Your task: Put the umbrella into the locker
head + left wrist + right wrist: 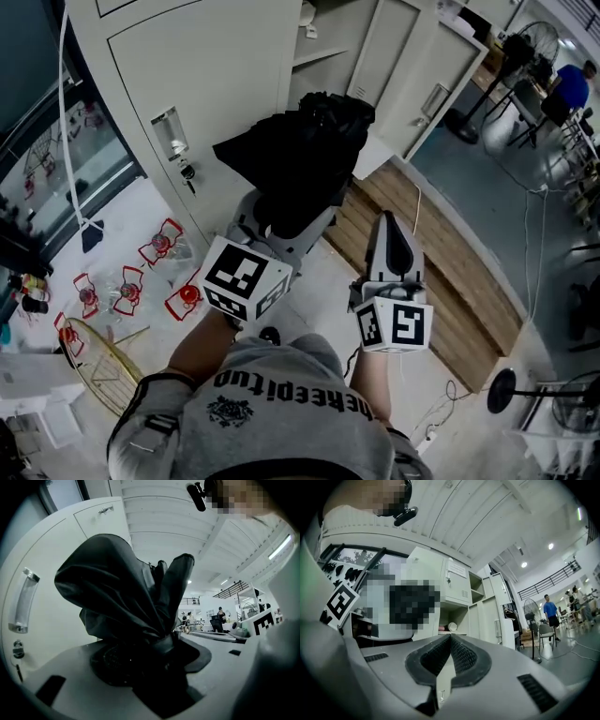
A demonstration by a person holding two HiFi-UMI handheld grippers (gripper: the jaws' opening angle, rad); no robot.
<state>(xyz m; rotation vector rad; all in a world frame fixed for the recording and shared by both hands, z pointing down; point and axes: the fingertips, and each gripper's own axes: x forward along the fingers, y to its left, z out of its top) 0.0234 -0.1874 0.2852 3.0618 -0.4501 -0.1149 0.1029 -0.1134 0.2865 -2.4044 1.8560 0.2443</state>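
The left gripper (284, 223) is holding the black umbrella (302, 148), its jaws clamping the bunched fabric. The right gripper (391, 225) is hanging beside it, empty, jaws together. The next move, I judge, is steering the umbrella into the open locker (323, 54) ahead. The fabric is hiding the handle and most of the compartment.

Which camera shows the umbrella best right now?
Head view: most of the umbrella shows, held in the left tool. Left gripper view shows only close-up folds; right gripper view doesn't show it clearly.
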